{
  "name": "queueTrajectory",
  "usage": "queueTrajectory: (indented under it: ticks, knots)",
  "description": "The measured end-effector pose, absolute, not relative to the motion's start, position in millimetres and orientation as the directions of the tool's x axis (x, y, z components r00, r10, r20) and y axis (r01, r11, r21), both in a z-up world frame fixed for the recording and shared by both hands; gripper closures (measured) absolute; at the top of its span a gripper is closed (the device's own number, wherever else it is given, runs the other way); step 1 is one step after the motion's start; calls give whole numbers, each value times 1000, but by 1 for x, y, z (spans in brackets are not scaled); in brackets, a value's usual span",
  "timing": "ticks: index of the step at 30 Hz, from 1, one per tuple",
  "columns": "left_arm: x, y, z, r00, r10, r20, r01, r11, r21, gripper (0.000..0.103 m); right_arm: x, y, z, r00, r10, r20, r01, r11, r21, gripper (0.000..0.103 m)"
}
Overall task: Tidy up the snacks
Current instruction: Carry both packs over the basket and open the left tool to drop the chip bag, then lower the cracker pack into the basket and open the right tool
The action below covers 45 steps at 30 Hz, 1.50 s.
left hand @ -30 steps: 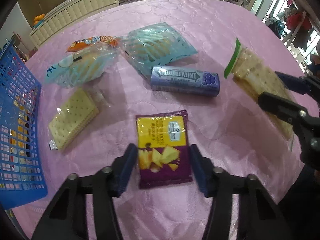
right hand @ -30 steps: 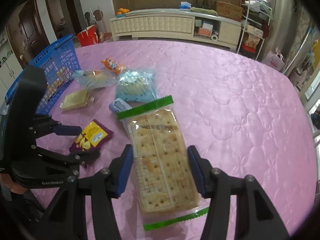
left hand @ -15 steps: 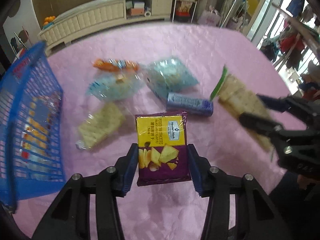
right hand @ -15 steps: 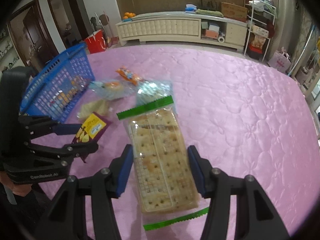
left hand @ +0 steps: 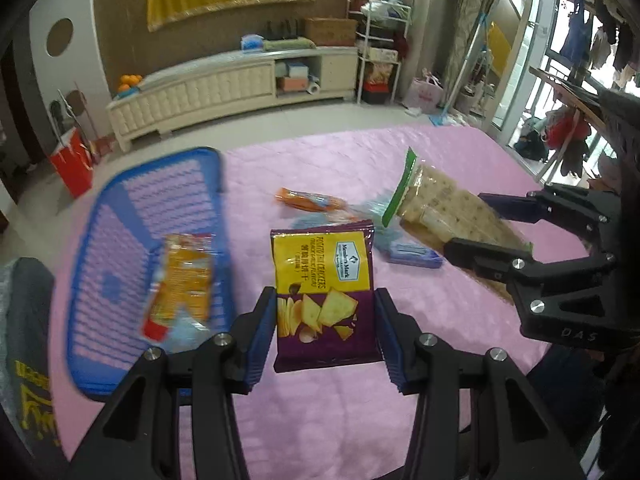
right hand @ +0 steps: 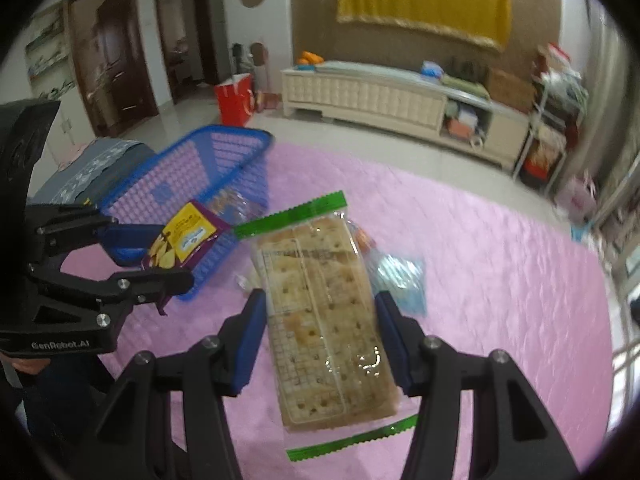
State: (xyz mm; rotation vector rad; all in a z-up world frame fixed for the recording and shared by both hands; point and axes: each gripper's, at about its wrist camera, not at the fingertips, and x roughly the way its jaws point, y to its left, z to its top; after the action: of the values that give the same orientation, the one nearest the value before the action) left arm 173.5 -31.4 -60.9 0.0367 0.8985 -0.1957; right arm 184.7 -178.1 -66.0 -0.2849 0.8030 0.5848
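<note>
On the table: a pink quilted cloth (left hand: 320,420) covers the whole top; it shows a stitched floral pattern and reaches every visible edge.
Basket: a blue plastic mesh basket (left hand: 120,216) stands at the left side of the cloth, blurred; an orange snack packet (left hand: 182,276) lies inside it.
Left gripper (left hand: 326,332): clenched on a purple-and-yellow potato cracker bag (left hand: 324,288), both blue pads pressed against its sides; the bag is off the cloth and near the basket's right edge.
Right gripper (right hand: 320,340): clamped on a clear soda cracker pack (right hand: 320,308) with green serrated end strips, held lengthwise between the pads above the cloth.
Loose snacks: an orange wrapper (left hand: 308,200), a pale blue packet (right hand: 400,276) and a blue gum pack (left hand: 412,254) lie on the cloth beyond the two held items, partly hidden by them.
Far wall: a brown textured panel carrying a yellow fringed cloth (right hand: 424,0).
Sideboard: a long cream cabinet (left hand: 224,88) stands below that wall, with oranges (left hand: 130,80) on its left end and open shelves at the right.
Floor: pale tiles, a red paper bag (right hand: 236,98) near dark wooden doors (right hand: 112,52).
Right side of room: a white wire shelf rack (left hand: 380,52) packed with goods, then glass doors with clothes hanging outside.
</note>
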Motion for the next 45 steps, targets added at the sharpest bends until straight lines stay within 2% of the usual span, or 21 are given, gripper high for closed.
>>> queueTrajectory:
  ticks: [6, 17, 27, 39, 40, 41, 43, 45]
  knots:
    - [157, 24, -48, 632, -70, -772, 115, 993, 4, 58, 173, -127, -50, 542, 424, -725, -646, 763, -37, 44]
    - [138, 100, -34, 659, -4, -752, 47, 998, 36, 58, 164, -43, -48, 509, 451, -733, -716, 694, -70, 44]
    - [159, 130, -37, 652, 11, -759, 31, 999, 41, 58, 175, -10, -53, 495, 432, -754, -734, 672, -97, 44]
    - [211, 147, -55, 625, -32, -780, 73, 997, 17, 58, 202, 6, -60, 500, 392, -772, -725, 678, -126, 44]
    - [217, 146, -56, 618, -35, -786, 91, 995, 27, 54, 204, 7, -60, 502, 389, -772, -723, 679, -128, 44]
    - [222, 145, -58, 617, -29, -787, 100, 994, 41, 37, 207, 7, -61, 504, 386, -773, -719, 684, -127, 44]
    - [227, 142, -60, 641, 16, -768, 100, 990, 104, 23, 211, 7, -62, 499, 382, -778, -713, 691, -118, 44]
    - [228, 142, -62, 644, 35, -764, 101, 986, 131, 22, 213, 7, -65, 500, 370, -783, -708, 695, -125, 44]
